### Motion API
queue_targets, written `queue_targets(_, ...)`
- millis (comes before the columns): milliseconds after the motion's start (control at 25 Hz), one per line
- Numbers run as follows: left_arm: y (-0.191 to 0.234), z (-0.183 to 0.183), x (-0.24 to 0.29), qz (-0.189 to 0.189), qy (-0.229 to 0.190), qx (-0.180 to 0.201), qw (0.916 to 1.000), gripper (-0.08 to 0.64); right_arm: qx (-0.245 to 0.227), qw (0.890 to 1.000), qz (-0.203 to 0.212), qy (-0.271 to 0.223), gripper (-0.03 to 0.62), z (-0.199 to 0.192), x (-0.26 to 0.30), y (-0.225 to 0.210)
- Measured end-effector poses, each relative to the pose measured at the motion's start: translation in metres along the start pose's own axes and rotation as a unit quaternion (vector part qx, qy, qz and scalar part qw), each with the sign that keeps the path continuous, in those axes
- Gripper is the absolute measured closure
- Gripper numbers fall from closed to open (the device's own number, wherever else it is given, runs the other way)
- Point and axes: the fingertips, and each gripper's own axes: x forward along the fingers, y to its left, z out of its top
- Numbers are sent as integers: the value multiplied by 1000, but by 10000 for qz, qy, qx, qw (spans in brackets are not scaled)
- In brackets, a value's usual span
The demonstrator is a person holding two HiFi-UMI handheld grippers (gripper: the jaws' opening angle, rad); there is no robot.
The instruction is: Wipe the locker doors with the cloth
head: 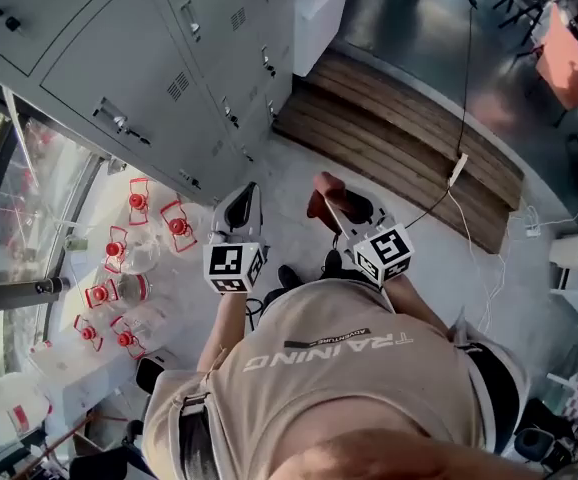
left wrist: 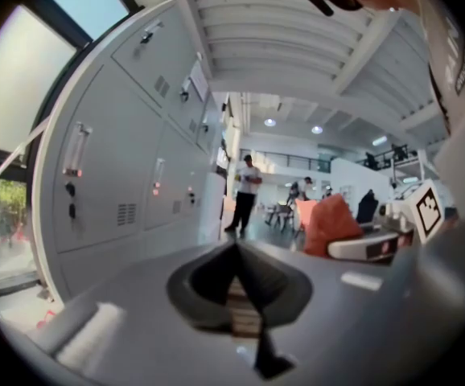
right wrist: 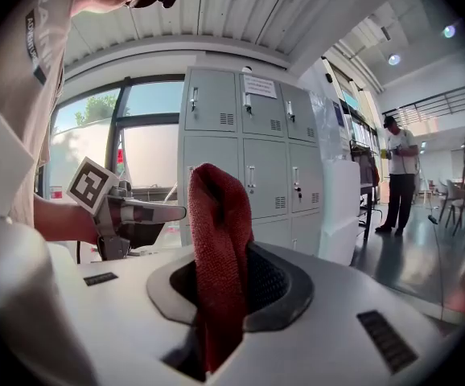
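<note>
The person is standing on the floor (head: pixel 299 168) before the bank of grey locker doors (head: pixel 119 58), holding both tools out in front of the body. The right hand-held gripper (right wrist: pixel 231 296) is pinching the red cloth (right wrist: pixel 219 232) between jaws drawn in tight on it, with a thick fold sticking up above them. In the head view the cloth is hanging clear of the lockers, near them but not touching any door. The left hand-held gripper (left wrist: pixel 236 292) is carrying nothing, its jaws pressed together, and it is hovering just beside the right one, pointing along the locker row.

Judging by this, the wiping itself is not showing as begun. The cloth is in hand, so the preparation is done, but no door is in contact with it and no wipe mark is visible. Every door, upper and lower rows alike, is looking left to do, beginning with laying the cloth flat against a door face.
</note>
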Motion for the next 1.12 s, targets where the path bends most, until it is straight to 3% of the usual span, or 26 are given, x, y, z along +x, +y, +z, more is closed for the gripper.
queue_targets(200,3,-16,26,-281,47,-110,9995,554,112,9992,-365,96,506,-9,-7,-5)
queue_targets(400,-5,-12,46,-450,66,-200,9988,554,226,9983,-480,228,507,-16,-5,-24)
queue_targets(680,2,0,83,-125,252,84,9996,554,311,9994,-164,-41,506,-11,29,-69)
queue_targets(920,6,26,148,52,286,465,9985,554,-129,9998,142,-112,506,-3,58,-131)
queue_targets(1120,-6,26,193,254,399,270,9985,554,-217,9989,418,-54,506,-7,80,-183)
